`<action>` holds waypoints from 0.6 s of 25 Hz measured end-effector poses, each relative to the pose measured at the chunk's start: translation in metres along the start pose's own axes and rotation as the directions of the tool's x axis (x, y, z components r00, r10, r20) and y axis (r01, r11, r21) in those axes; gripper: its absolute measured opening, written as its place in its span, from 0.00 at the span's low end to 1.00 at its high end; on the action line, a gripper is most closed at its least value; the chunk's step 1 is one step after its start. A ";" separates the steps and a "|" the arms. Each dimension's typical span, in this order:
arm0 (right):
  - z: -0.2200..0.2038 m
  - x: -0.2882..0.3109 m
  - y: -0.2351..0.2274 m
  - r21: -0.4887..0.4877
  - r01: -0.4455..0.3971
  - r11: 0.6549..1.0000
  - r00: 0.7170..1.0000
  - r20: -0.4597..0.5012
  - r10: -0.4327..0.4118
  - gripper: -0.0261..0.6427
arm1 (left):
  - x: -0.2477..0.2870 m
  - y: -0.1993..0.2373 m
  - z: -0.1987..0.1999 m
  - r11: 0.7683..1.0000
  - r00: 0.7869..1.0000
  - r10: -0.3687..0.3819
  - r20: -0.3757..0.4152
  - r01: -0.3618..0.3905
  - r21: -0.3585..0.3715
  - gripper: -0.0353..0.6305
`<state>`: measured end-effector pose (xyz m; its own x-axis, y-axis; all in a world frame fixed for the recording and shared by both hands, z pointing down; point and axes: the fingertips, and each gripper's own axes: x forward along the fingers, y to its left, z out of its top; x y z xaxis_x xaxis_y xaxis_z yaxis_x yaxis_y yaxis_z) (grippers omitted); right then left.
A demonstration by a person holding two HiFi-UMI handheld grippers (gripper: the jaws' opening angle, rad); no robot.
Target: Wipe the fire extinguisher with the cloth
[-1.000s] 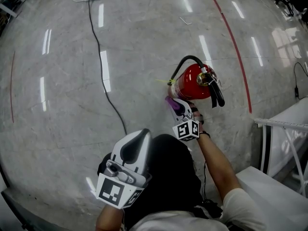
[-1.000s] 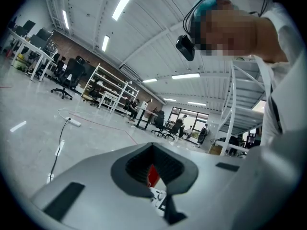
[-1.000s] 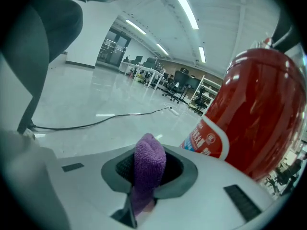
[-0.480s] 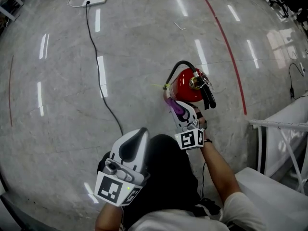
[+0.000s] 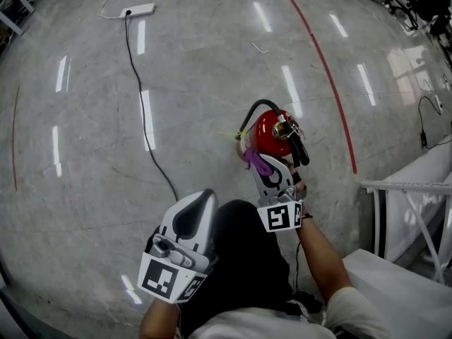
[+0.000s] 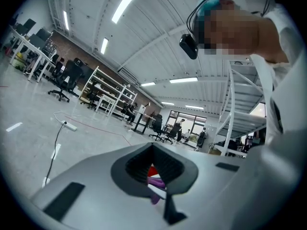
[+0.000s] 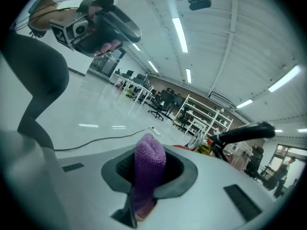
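Item: red fire extinguisher point(image 5: 272, 134), upright on the grey floor point(image 5: 85, 189), black hose and handle on top. Purple cloth point(image 5: 256, 162) lies against its body at the 7 o'clock side. Right gripper point(image 5: 258, 164): jaws clamped on the cloth point(image 7: 148, 169), which bulges out past the tips; the extinguisher sits just beyond at 1 o'clock. Left gripper point(image 5: 200, 198): jaws together point(image 6: 158, 176), nothing held, at 7 o'clock of the right one, well apart from the extinguisher. Black cable point(image 5: 145, 97) runs off towards 11 o'clock.
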<state>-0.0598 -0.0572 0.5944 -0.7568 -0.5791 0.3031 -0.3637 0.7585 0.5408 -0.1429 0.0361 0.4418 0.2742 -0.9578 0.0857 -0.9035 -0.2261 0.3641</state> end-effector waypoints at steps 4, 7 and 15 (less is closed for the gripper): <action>0.027 -0.015 -0.008 0.010 0.012 1.000 0.998 0.057 -0.012 0.14 | 0.000 0.003 0.001 1.000 1.000 0.009 0.011 -0.009 -0.001 0.06; 0.052 -0.032 -0.010 0.034 0.005 0.999 0.992 0.129 -0.010 0.14 | 0.001 0.005 -0.001 1.000 1.000 0.021 0.011 -0.020 -0.007 0.06; 0.087 -0.063 -0.037 0.068 0.035 0.997 0.976 0.211 -0.048 0.14 | 0.016 -0.005 -0.004 1.000 1.000 0.014 -0.002 -0.014 -0.002 0.06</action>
<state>-0.0462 -0.0225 0.4869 -0.8358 -0.5390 0.1042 -0.4260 0.7564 0.4963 -0.1330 0.0222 0.4447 0.2622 -0.9606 0.0922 -0.9065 -0.2124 0.3649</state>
